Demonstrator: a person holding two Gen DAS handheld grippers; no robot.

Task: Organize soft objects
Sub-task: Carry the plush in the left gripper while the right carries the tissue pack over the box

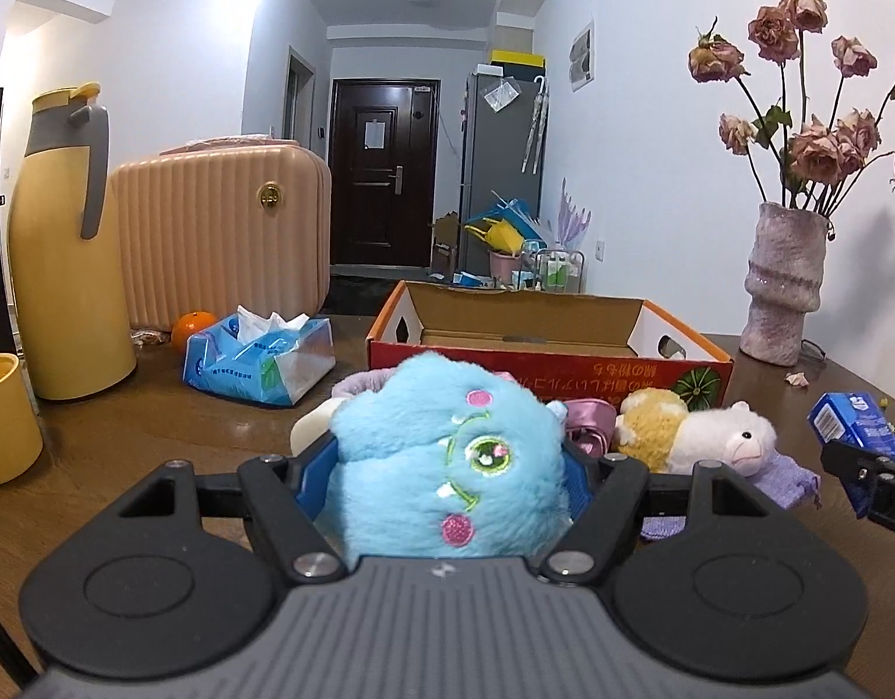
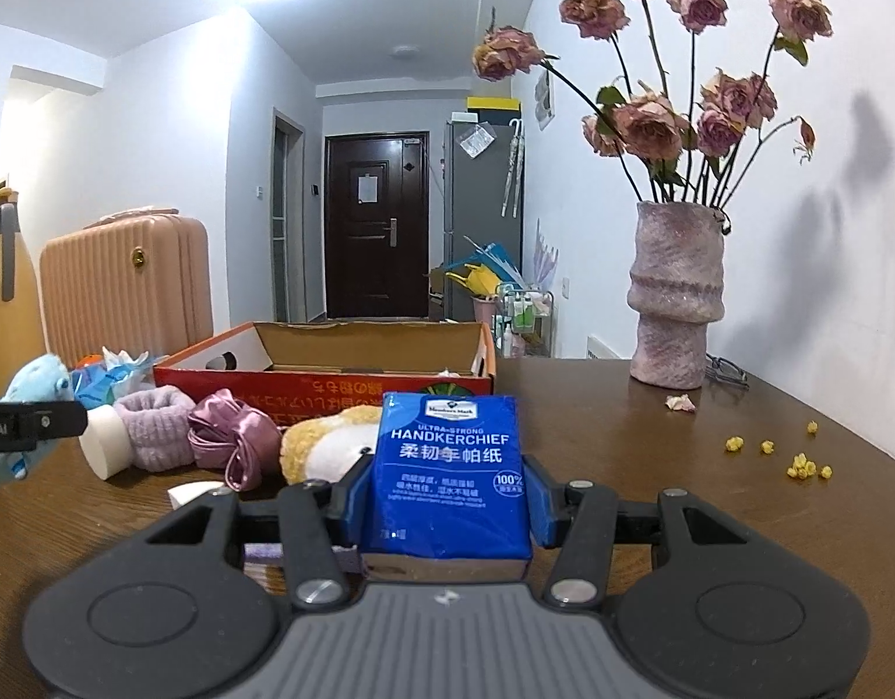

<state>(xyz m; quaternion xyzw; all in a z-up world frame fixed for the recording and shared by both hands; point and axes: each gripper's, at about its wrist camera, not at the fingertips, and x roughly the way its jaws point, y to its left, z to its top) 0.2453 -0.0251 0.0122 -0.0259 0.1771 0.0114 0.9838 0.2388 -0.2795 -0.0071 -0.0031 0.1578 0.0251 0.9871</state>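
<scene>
My left gripper is shut on a fluffy blue plush toy with a green embroidered eye, lifted above the table. My right gripper is shut on a blue handkerchief pack, held upright. Ahead stands an open red and orange cardboard box, seemingly empty inside. Before it lie a yellow and white plush lamb, a pink satin scrunchie, a lilac fuzzy band and a white sponge piece. The right gripper with its pack shows at the right edge of the left wrist view.
A pink vase of dried roses stands at the right by the wall, with petals and yellow bits scattered near it. On the left are a yellow jug, a peach case, a blue tissue pack, an orange and a yellow cup.
</scene>
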